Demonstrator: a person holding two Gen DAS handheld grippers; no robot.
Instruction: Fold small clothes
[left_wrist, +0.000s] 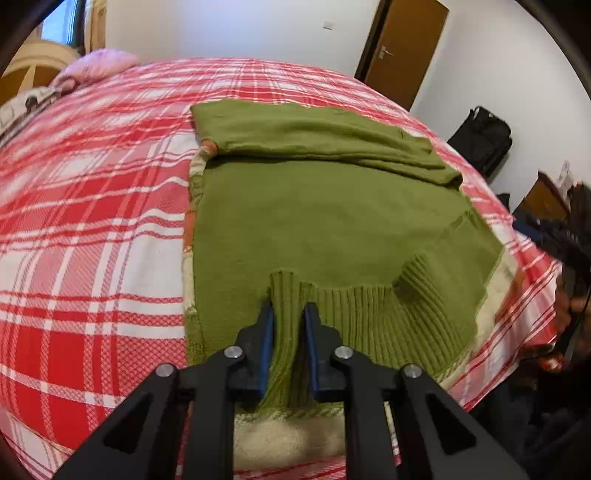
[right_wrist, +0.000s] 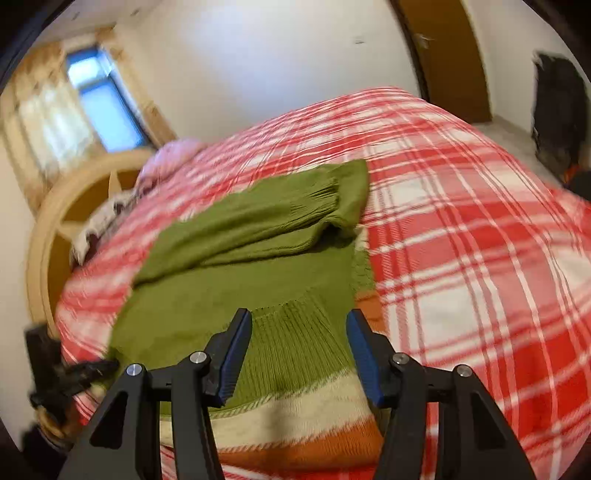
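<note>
Pinching one green sweater's (left_wrist: 332, 221) ribbed hem, left tool (left_wrist: 289, 314), right tool (right_wrist: 299, 325) released above it

Red-and-white plaid bedspread (right_wrist: 461, 258): smeared by motion blur in the right wrist view.
Dark blurred gripper (left_wrist: 565, 243): cut off at the left wrist frame's right edge; jaw state unreadable.
Cream-and-orange striped knit layer (right_wrist: 295, 424): mostly hidden beneath the olive-green knitted sweater (left_wrist: 332, 221).
Black bag (right_wrist: 557, 122): blurred, contents indistinguishable.
</note>
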